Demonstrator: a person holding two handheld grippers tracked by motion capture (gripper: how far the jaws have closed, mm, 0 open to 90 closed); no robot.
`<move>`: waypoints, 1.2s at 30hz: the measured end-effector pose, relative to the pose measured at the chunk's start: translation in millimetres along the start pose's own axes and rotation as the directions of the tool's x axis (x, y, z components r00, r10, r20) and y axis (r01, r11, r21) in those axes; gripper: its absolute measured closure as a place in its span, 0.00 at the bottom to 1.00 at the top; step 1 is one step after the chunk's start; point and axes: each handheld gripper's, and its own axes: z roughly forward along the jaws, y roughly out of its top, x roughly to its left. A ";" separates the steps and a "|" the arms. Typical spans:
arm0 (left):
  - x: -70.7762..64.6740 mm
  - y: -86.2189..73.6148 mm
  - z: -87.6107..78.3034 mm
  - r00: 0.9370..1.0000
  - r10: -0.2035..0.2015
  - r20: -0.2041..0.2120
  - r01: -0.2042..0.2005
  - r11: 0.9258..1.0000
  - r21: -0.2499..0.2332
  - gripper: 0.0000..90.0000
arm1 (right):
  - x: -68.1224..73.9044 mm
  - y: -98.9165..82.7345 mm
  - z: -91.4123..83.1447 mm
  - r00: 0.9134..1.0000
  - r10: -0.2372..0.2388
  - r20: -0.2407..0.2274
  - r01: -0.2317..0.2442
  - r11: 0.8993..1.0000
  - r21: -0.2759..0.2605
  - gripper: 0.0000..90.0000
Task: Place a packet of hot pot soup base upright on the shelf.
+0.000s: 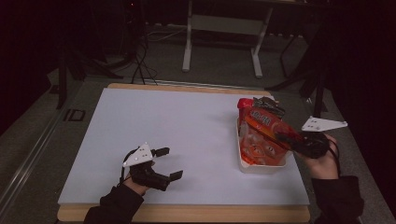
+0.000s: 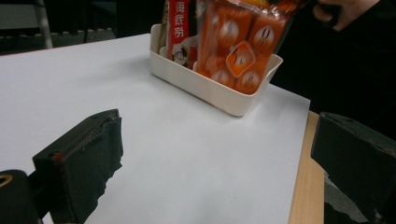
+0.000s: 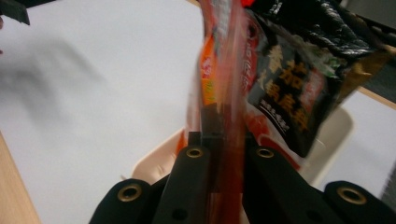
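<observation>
1. Right gripper (image 1: 286,138) at the table's right edge, jaws pinched on the top seam of an orange pack (image 1: 262,135).
2. Pack stands tilted in a white bin (image 1: 258,165) on the white sheet (image 1: 177,135), its lower end inside.
3. Dark bag (image 3: 303,70) and red packet (image 2: 176,28) also in the bin.
4. Left gripper (image 1: 166,163) near the front-left, jaws wide apart, holding nothing.
</observation>
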 end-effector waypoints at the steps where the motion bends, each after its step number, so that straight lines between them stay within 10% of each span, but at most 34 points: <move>1: -0.1 -0.2 0.1 1.000 -0.001 0.002 0.001 1.000 0.000 0.03 | 0.1 0.2 0.1 1.000 0.004 0.004 -0.004 1.000 -0.013 1.00; 8: 0.9 -1.0 -0.7 1.000 -0.007 0.004 0.007 1.000 -0.002 0.03 | -3.5 -3.7 -2.0 0.999 0.039 0.012 -0.039 0.998 -0.042 0.97; 27: 0.2 -4.5 0.4 1.000 0.011 -0.003 -0.011 1.000 0.014 0.03 | 14.0 32.3 -32.8 0.997 0.073 0.021 -0.064 0.956 -0.285 0.31; 36: -1.5 -5.2 -1.4 1.000 0.016 -0.003 -0.016 1.000 0.009 0.03 | 43.3 49.0 -36.9 0.995 0.025 -0.098 -0.056 0.942 -0.330 0.13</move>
